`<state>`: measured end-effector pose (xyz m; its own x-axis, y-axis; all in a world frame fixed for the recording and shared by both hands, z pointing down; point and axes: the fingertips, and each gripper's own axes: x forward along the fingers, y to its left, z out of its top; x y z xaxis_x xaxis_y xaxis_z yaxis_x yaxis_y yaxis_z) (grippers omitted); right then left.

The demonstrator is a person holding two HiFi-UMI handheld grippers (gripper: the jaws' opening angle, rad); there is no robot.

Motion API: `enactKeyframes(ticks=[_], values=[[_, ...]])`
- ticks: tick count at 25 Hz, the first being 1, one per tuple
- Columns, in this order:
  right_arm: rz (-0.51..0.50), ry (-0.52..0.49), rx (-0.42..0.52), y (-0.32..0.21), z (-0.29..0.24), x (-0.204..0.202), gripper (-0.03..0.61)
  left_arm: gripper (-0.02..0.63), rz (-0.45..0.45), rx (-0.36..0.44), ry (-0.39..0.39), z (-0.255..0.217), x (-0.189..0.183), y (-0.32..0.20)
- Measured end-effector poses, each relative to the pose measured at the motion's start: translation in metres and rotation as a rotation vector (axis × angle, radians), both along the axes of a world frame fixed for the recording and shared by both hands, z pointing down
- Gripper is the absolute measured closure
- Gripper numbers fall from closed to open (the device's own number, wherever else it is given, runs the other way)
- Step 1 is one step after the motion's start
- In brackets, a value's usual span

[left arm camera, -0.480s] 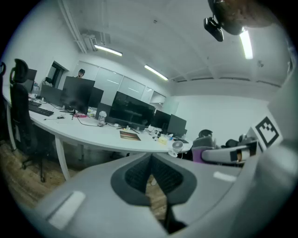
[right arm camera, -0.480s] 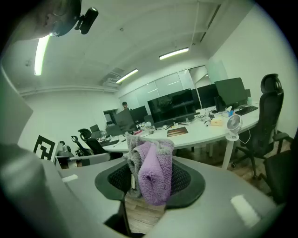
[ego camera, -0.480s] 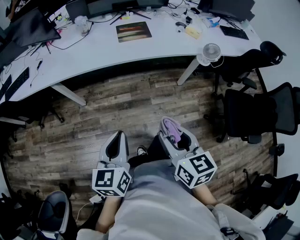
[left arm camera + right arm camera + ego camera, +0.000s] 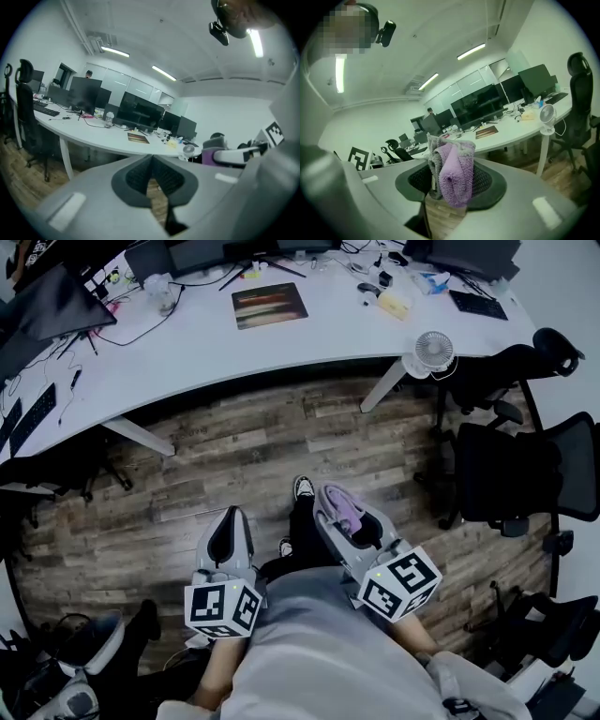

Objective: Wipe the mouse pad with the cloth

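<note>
The fingers (image 4: 487,180) of our right gripper (image 4: 449,182) squeeze a fluffy purple and grey cloth (image 4: 454,173). The fingers (image 4: 133,180) of our left gripper (image 4: 151,168) are pressed together on nothing. Both grippers hang over the brown wooden floor (image 4: 234,456). The dark rectangular mouse pad (image 4: 269,304) lies far off on the long white worktop (image 4: 187,343).

purple-grey fluffy cloth (image 4: 344,506) bunched in the right hand-held gripper (image 4: 450,183), dark streaky mouse pad (image 4: 269,305) flat on the white surface (image 4: 206,345)
</note>
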<state>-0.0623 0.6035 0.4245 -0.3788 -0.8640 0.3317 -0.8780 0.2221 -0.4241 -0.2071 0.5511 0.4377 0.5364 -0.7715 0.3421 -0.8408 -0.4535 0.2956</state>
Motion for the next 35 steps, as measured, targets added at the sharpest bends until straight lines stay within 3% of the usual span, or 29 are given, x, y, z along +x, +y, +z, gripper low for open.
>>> enactKeyframes(ticks=[3,11,21,28,35], values=[[-0.018,-0.047,0.006,-0.027,-0.004,0.011,0.396,0.614,0.01,-0.016,-0.015,0.004,0.011,-0.023],[-0.023,-0.036,0.02,-0.12,-0.019,0.045,0.396,0.614,0.008,0.014,-0.031,-0.016,0.043,-0.111],[-0.058,-0.008,0.06,-0.219,-0.035,0.106,0.394,0.614,0.032,0.042,-0.003,-0.031,0.123,-0.212],[-0.076,0.005,0.094,-0.268,-0.029,0.146,0.393,0.614,0.029,0.077,0.0,-0.03,0.17,-0.258],[-0.042,-0.001,0.062,-0.287,-0.019,0.186,0.391,0.614,0.053,0.054,-0.036,-0.021,0.208,-0.266]])
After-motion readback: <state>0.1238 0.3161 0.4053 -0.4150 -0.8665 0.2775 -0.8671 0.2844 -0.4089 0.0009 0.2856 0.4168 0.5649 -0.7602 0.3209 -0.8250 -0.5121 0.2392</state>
